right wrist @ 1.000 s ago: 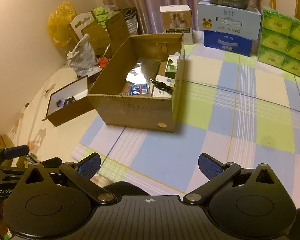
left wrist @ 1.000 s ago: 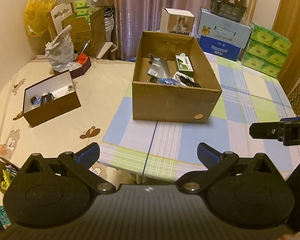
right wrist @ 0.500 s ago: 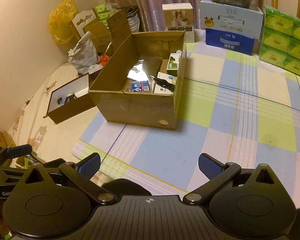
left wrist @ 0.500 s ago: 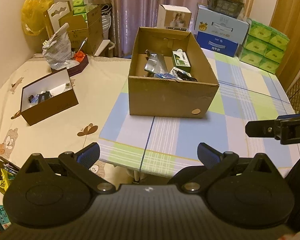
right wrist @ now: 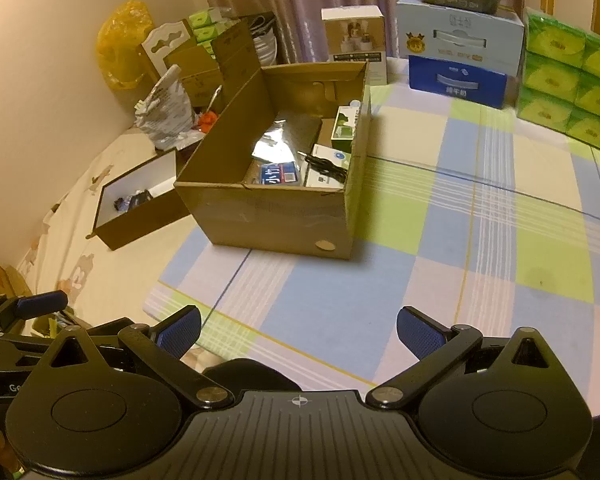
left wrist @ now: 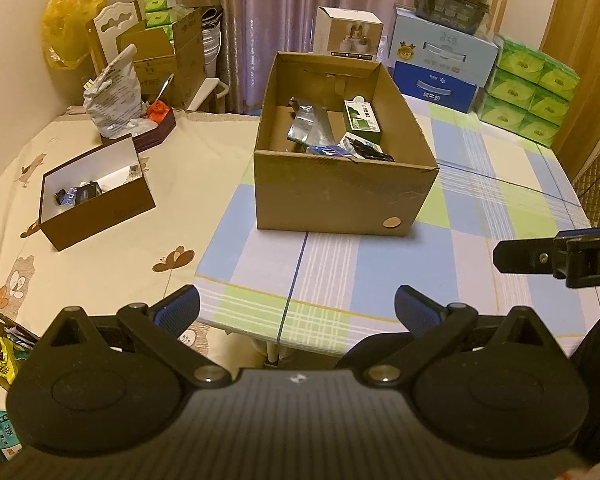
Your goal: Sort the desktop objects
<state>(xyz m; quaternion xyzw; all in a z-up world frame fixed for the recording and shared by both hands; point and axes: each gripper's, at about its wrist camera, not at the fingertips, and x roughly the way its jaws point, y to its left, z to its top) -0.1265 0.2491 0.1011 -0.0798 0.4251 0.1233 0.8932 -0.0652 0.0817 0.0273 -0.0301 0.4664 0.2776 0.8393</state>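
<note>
An open cardboard box (left wrist: 340, 200) stands mid-table and also shows in the right wrist view (right wrist: 276, 216). It holds a silver pouch (left wrist: 310, 124), a green carton (left wrist: 362, 116), a blue packet (right wrist: 278, 172) and a black cable (right wrist: 326, 166). A small brown box (left wrist: 96, 208) with small items sits to its left, also in the right wrist view (right wrist: 140, 220). My left gripper (left wrist: 298, 308) is open and empty, near the table's front edge. My right gripper (right wrist: 298, 326) is open and empty, above the checked cloth.
Checked cloth (right wrist: 480, 240) covers the table's right part. Blue-white cartons (left wrist: 440, 60), green tissue packs (left wrist: 528, 92) and a white box (left wrist: 348, 32) line the back. A crumpled bag (left wrist: 114, 92) and dark tray (left wrist: 152, 136) sit back left. Part of the right gripper (left wrist: 560, 258) shows at the left wrist view's right edge.
Both grippers have pulled back and risen a little, so the cardboard box looks slightly farther. Both stay open and empty.
</note>
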